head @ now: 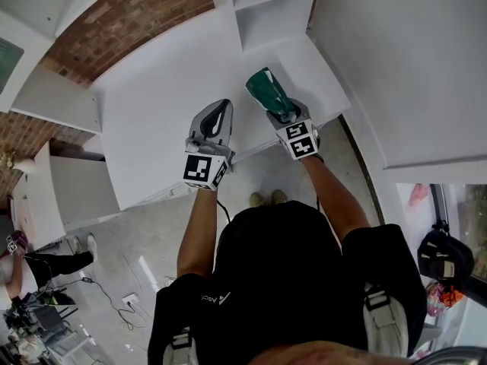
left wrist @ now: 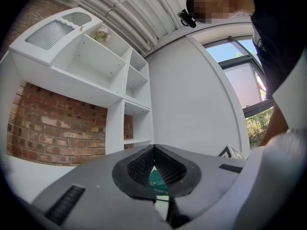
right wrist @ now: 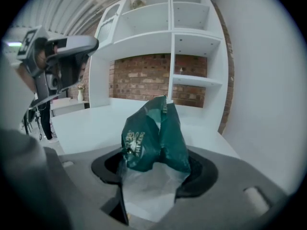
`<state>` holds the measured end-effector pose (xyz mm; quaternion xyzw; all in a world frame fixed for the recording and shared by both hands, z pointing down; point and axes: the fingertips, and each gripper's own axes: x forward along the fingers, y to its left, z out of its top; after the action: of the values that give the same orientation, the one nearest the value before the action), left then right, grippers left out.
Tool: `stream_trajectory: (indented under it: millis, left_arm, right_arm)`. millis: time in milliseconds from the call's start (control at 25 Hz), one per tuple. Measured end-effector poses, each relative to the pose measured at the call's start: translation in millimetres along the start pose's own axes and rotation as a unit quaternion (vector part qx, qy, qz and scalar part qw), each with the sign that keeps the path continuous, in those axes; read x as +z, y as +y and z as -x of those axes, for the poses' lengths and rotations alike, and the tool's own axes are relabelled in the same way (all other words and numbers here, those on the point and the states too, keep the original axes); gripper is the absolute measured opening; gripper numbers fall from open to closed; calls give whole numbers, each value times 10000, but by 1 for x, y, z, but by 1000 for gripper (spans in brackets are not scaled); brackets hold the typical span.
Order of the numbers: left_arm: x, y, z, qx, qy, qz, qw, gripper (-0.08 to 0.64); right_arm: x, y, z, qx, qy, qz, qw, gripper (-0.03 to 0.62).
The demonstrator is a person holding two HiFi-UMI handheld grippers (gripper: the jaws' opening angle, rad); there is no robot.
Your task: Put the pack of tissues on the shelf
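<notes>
Pack of tissues, dark green and crumpled, sits over the front right part of the white counter, clamped between the jaws of the right gripper. On the floor far left of the counter, another person stands among trailing cables. A brick wall backs the counter, and a white shelf unit rises from its rear right corner, just beside a plain white wall panel. In the right gripper view, a top compartment of the shelf unit holds a small pale object too small to identify. Both of the wearer's bare forearms reach forward over the counter's front edge. The left gripper, left of the pack, has its jaws closed tip to tip and points toward the shelf unit. The right gripper squeezes the pack near its clear lower end, and the green end juts up past the jaw tips.
</notes>
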<state>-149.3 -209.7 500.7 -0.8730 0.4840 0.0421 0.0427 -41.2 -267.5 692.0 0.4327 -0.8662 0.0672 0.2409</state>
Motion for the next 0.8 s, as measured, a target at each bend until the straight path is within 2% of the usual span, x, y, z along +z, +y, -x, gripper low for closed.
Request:
stream_trajectory:
  millis: [280,560,800]
  left_arm:
    - [39,9,-19,93,-273,10,9996,-3]
    - [98,4,-32,-90,-675,5,9977,-3]
    - [151,4,-43,-293,-992,-246,9943,-3]
  right_arm:
    - [94,-24,46,39,-498,172,9986,273]
    - [196,-27,100,150,-1145,334,9928,273]
    - [265,-27,132,212,-1587,394,9863,273]
